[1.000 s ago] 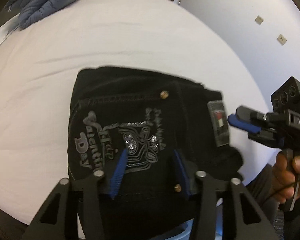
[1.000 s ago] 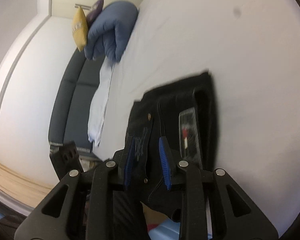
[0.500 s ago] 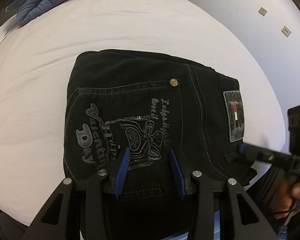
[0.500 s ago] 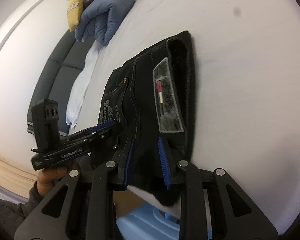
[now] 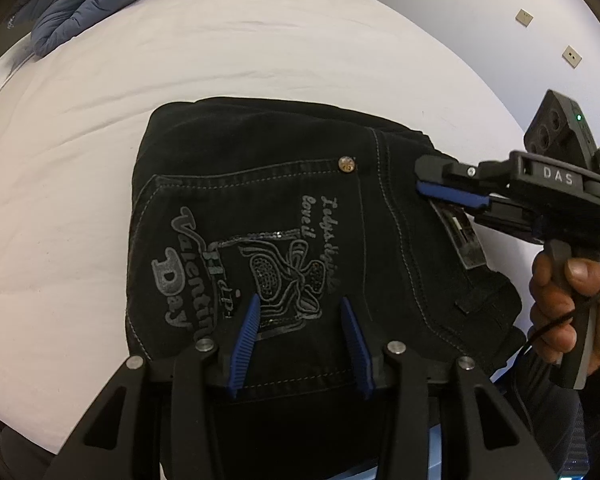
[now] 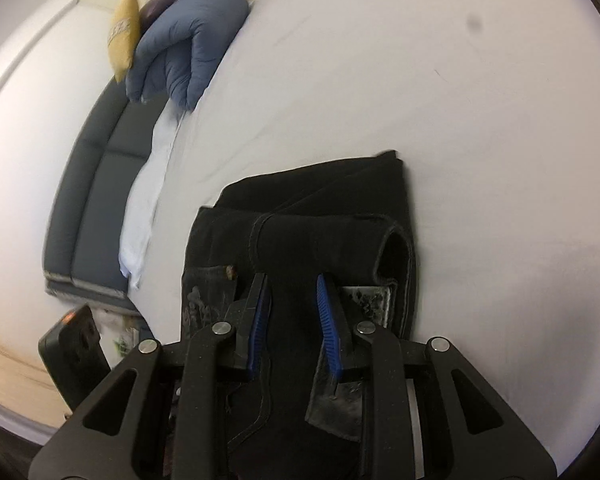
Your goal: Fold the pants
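Folded black pants (image 5: 284, 216) lie on white bed (image 5: 180, 60), near edge hidden behind left gripper (image 5: 300, 320), jaws apart above print; right gripper (image 6: 292, 312) jaws gape over waistband, leather patch (image 6: 366, 300) partly hidden, contact unclear

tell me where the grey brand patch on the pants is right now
In the left wrist view the grey patch sits on the right side of the folded black pants, on the waistband, partly hidden under the right claw.

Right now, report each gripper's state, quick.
Left gripper: open, above the folded black denim pants, holding nothing.
Right gripper: jaws narrowly parted with pants fabric between them; grip cannot be told.
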Demonstrator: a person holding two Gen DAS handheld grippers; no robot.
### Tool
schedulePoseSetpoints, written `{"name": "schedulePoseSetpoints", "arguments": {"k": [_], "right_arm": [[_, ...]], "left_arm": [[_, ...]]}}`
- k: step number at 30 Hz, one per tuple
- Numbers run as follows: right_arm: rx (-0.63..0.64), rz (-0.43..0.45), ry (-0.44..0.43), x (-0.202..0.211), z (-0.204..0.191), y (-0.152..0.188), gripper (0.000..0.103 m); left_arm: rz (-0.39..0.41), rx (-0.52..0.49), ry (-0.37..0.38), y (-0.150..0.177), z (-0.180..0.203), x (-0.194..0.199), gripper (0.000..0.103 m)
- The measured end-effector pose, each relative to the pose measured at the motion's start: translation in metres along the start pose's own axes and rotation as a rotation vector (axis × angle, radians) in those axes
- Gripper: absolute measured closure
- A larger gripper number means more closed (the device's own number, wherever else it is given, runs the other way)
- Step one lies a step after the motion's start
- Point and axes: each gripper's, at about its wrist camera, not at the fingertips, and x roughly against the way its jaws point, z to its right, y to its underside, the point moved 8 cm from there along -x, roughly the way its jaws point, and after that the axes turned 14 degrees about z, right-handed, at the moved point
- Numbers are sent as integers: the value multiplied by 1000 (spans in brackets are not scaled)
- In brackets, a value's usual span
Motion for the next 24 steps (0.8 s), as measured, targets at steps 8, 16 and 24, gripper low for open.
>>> {"name": "schedulePoseSetpoints", "arguments": {"k": [8,16,24], "right_arm": [[1,19,-84,51,-27,23,79],[109,-153,-10,54,-15,108,79],[74,-95,-58,91,-17,104,79]], "left_arm": [[1,2,1,0,-2,1,58],[-4,-9,-10,0,0,1,57],[1,-17,-12,0,3,-1,56]]}}
